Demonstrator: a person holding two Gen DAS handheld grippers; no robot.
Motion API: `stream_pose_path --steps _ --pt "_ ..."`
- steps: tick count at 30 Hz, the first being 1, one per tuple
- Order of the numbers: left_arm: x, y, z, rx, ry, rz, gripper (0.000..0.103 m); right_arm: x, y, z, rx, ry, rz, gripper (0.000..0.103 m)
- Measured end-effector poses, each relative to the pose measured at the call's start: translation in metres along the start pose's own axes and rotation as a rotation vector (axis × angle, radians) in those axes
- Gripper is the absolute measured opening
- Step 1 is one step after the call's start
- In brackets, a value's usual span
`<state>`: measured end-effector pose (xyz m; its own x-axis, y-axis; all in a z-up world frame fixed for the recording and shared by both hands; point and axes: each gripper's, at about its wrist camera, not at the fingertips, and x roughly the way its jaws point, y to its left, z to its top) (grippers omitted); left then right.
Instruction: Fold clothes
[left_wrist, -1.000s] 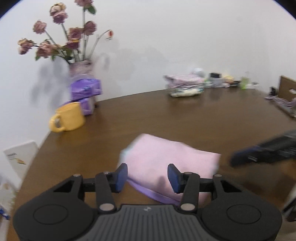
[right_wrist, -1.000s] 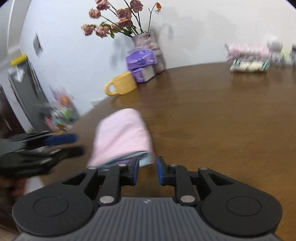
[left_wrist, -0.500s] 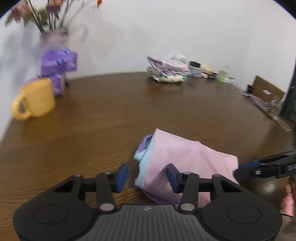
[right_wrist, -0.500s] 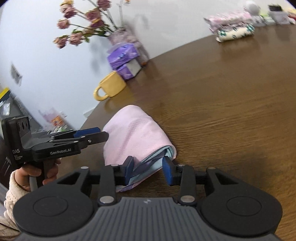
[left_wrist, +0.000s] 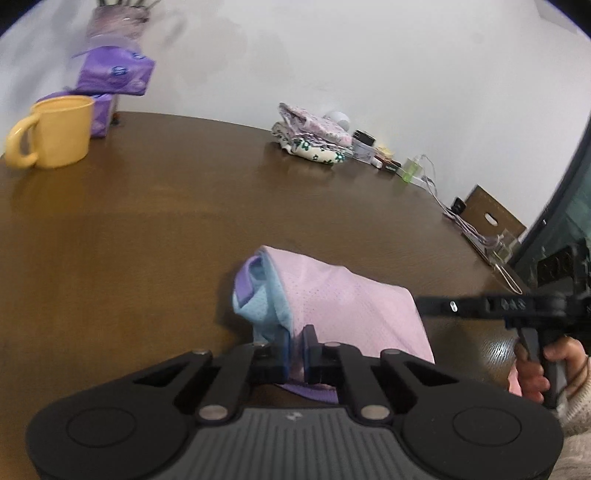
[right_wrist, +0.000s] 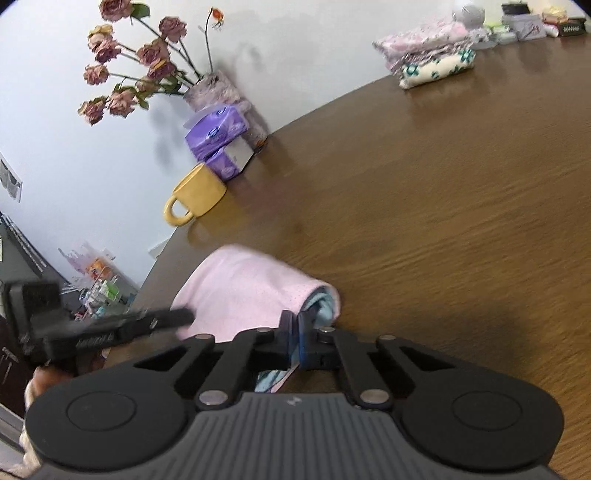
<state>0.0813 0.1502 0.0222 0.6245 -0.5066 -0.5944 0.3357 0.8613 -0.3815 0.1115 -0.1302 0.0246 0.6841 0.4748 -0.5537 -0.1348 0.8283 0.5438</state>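
Observation:
A folded pink garment (left_wrist: 343, 302) with light blue and purple inner layers lies on the brown wooden table (left_wrist: 129, 240). In the left wrist view my left gripper (left_wrist: 295, 347) is closing, its pads pinching the near edge where blue meets pink. My right gripper (left_wrist: 421, 310), held by a hand, reaches the garment's right corner from the side. In the right wrist view my right gripper (right_wrist: 296, 334) is closing too, clamped on the blue edge at the near end of the pink garment (right_wrist: 243, 291). My left gripper (right_wrist: 184, 317) comes in from the left, blurred.
A yellow mug (left_wrist: 55, 133), purple tissue packs (left_wrist: 114, 74) and a vase of dried roses (right_wrist: 214, 92) stand at the table's far left edge. A stack of folded clothes (left_wrist: 314, 140) and small bottles line the wall. Cables and a cardboard box (left_wrist: 491, 218) sit at far right.
Both grippers have closed from open onto the pink garment's edges. The left gripper swung and slid in lower over the garment's near edge. The right hand stayed in place but rolled.

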Motion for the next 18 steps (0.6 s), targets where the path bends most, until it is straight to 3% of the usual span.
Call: stream_pose_path --steps 4,8,12,15,18 --pt "-0.015 -0.014 -0.025 -0.092 -0.036 0.02 0.007 -0.003 -0.014 0.011 0.004 0.004 -0.003 0.001" --pt "-0.029 -0.014 -0.042 -0.181 -0.095 0.042 0.015 -0.011 -0.016 0.004 -0.006 0.049 0.086 0.008" --pt "-0.032 -0.014 -0.041 -0.18 -0.106 0.078 0.017 -0.017 -0.006 -0.007 -0.069 0.09 0.152 0.019" --pt "-0.027 -0.017 -0.037 -0.155 -0.086 0.083 0.015 -0.015 -0.001 -0.012 -0.104 0.121 0.169 0.02" --pt "-0.022 -0.02 -0.04 -0.137 -0.065 0.1 0.006 -0.007 0.003 -0.017 -0.122 0.156 0.174 0.018"
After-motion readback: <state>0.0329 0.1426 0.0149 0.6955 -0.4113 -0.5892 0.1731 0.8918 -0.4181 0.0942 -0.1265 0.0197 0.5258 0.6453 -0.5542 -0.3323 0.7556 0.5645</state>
